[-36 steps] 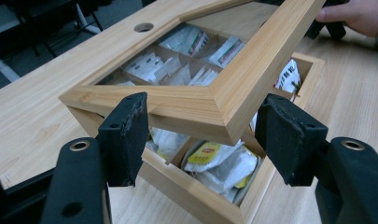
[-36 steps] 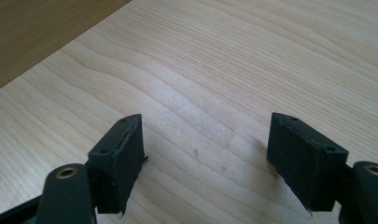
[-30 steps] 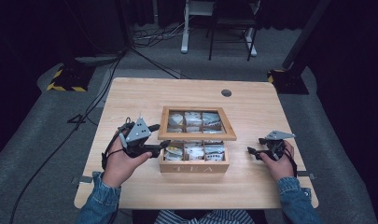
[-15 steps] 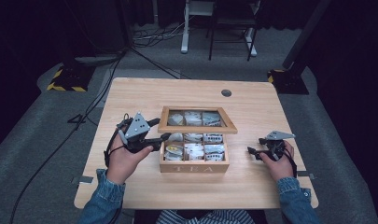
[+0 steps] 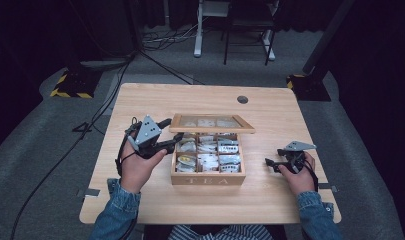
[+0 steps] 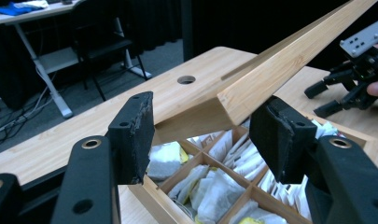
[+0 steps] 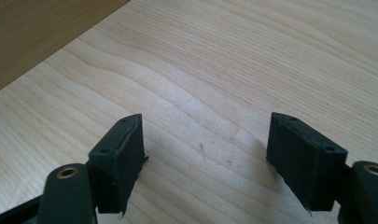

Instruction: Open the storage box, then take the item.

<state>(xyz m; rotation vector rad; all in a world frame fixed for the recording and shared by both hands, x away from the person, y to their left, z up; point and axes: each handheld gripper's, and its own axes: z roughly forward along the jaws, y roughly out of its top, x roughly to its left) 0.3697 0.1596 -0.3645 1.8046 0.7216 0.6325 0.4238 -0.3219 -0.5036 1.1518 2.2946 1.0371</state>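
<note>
Your left tool [image 6: 200,135] is clamped on the corner of the lid [image 6: 289,60], its jaws having just been closing onto the wood. The lid stands half raised over the tea box [image 5: 208,165], hinged at the box's far edge. Your right tool [image 7: 205,154] rests to the right of the box on the table [image 7: 252,56], jaws apart, holding nothing. Step in hand looks like swinging the lid. Next: keep the clamp firm and follow the hinge arc, no twist.

Only legible text: "TEA" in spaced capitals on the front wall of the wooden box [image 5: 208,180]; print on the sachets inside too small to read.
</note>
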